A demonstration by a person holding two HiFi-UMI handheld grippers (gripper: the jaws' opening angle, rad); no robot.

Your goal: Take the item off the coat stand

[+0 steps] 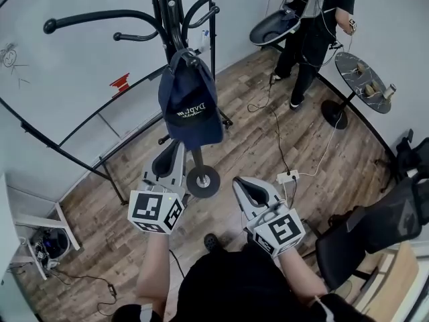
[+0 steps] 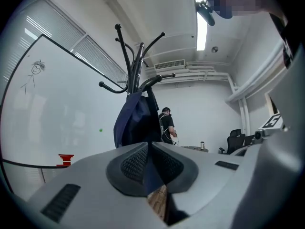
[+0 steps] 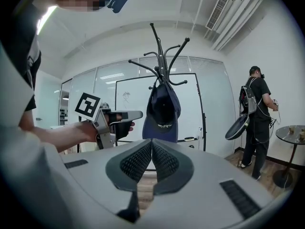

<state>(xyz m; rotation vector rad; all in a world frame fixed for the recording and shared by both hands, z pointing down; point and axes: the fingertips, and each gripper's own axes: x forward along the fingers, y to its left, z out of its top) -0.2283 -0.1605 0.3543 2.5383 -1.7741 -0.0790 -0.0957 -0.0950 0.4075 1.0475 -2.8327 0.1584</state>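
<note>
**Left gripper** [image 1: 177,150]: jaws together, tip raised to just beside the lower edge of the cap. A dark blue sliver shows in the slit between the pads. It is hard to tell whether this is cap cloth or only the cap seen beyond; no firm hold is evident.

**Right gripper** [image 1: 244,188]: jaws together, nothing between them, held lower and well short of the cap.

**Navy cap** [image 1: 190,109]: hangs from a hook of the coat stand [image 1: 167,12], crown up, brim down.

**Step in hand:** the approach; the cap is not yet lifted. The next move likely calls for parting the jaws, closing them on the brim, then lifting up and off the hook.

**Obscured:**
- The hook under the crown is hidden.
- The cap's white lettering is too small to read.
- The stand's base [image 1: 203,181] is partly hidden by the left gripper.

**Background:** a person [image 1: 315,25] stands well apart.
</note>
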